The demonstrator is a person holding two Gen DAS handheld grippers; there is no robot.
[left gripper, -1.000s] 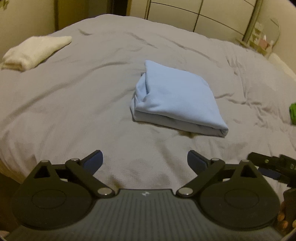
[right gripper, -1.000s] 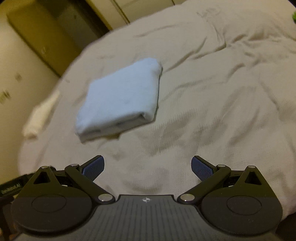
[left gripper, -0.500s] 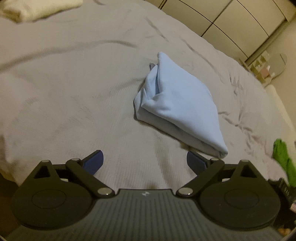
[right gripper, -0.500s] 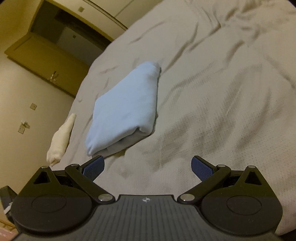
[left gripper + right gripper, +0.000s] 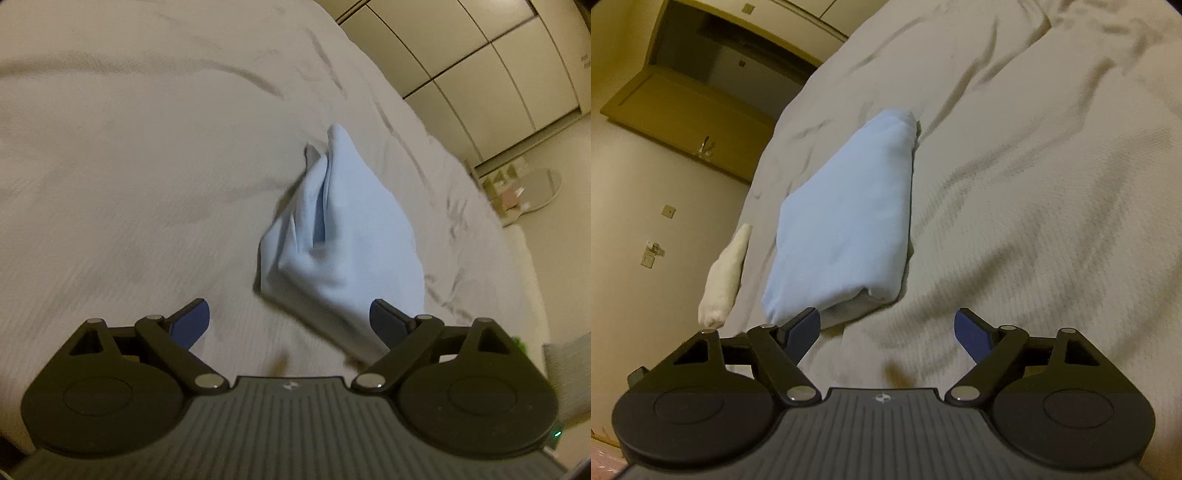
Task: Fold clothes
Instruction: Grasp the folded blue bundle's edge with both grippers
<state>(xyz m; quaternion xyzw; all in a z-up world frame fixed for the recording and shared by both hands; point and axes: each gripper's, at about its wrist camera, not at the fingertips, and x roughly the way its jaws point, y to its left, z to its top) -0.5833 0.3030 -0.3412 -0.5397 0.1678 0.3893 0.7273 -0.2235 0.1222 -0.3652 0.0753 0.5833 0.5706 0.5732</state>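
Observation:
A light blue folded garment [image 5: 343, 243] lies on the grey bedspread [image 5: 129, 166]. My left gripper [image 5: 290, 317] is open just in front of the garment's near corner, which reaches the space beside its right finger [image 5: 384, 319]; the pads do not press on it. In the right wrist view the same blue garment [image 5: 846, 229] lies ahead and to the left. My right gripper [image 5: 886, 326] has its jaws closing, with only bedspread [image 5: 1034, 184] between them; its left finger [image 5: 803, 325] sits at the garment's near edge.
A cream folded cloth [image 5: 726, 273] lies at the bed's edge beyond the blue garment. Wardrobe doors [image 5: 480, 62] stand past the far side of the bed, and a wooden door frame [image 5: 683, 96] shows in the right wrist view.
Both grippers have come down and closer to the blue garment, which now fills more of each view. Both views have rolled. The right gripper's fingers stand closer together than before.

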